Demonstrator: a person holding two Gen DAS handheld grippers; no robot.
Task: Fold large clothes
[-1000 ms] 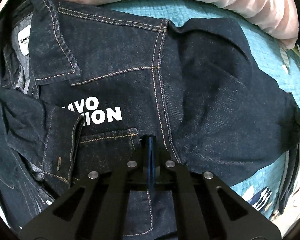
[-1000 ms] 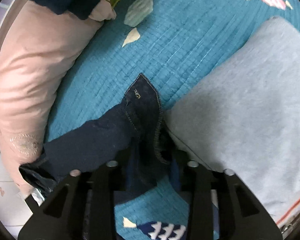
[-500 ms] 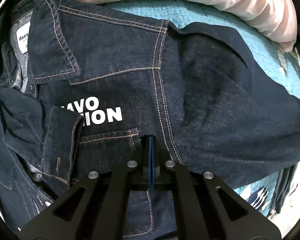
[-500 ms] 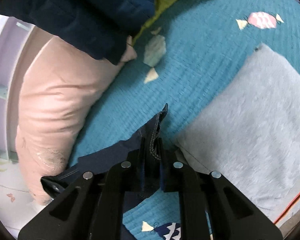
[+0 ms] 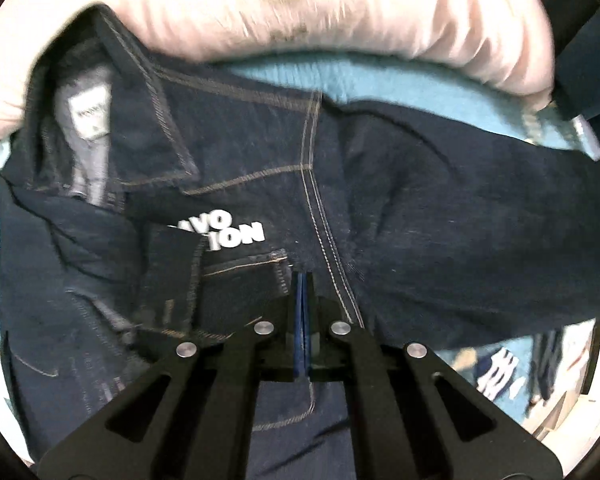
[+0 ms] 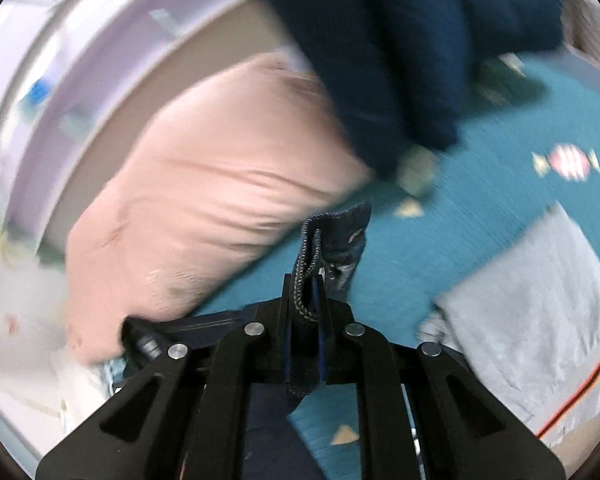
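**Q:** On the bed, where does the jacket lie, and what is folded?

**A:** Jacket (image 5: 380,184) lies collar-up on the teal quilt (image 5: 340,80), just below the pink pillow (image 5: 300,12). In my left view one sleeve, at 8 o'clock, is already laid across the chest and covers part of the white lettering. The other sleeve runs out toward 3 o'clock, not yet folded in.

**Q:** State of the grippers?

**A:** My left gripper (image 5: 302,280) is closed, tips at the chest pocket seam; whether denim is pinched there, I cannot tell. My right gripper (image 6: 304,292) has just been closing and is clamped on the cuff (image 6: 336,236), which stands clear of the quilt.

**Q:** Work remaining?

**A:** By my judgement, early to middle stage. Second sleeve must cross the chest; then the body needs folding. Grey cloth (image 6: 540,312) at 4 o'clock in my right view is untouched.
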